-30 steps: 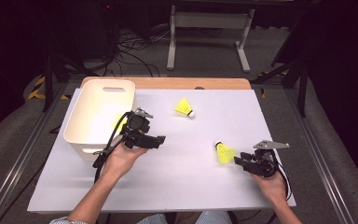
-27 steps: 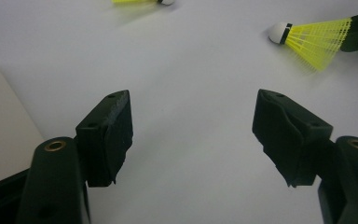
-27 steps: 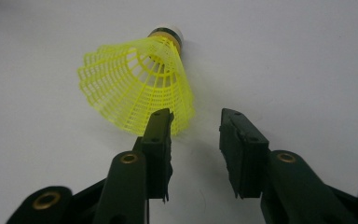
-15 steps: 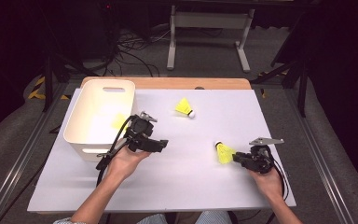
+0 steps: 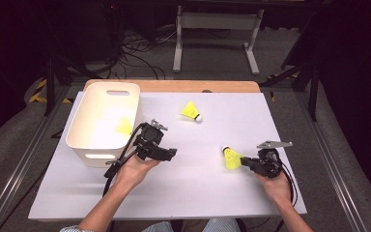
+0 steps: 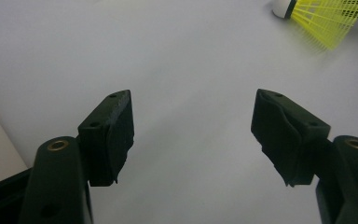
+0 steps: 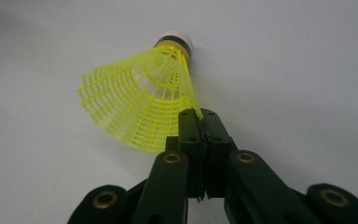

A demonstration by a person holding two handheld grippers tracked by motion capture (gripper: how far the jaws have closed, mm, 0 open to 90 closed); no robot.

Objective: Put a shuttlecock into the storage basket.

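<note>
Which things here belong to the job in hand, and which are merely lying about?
In the job:
- right claw, shut on the near shuttlecock's skirt edge
- white bin holding one shuttlecock
- far shuttlecock on the table
- left claw, open

Lying about:
- cables on the floor
- metal stand

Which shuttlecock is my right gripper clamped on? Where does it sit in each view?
High view: the held shuttlecock lies at lower right, at the right gripper.
Left gripper view: the same shuttlecock, top right corner.
Right gripper view: upper centre, skirt edge pinched between the shut jaws.
Shared landmark: the white table.
</note>
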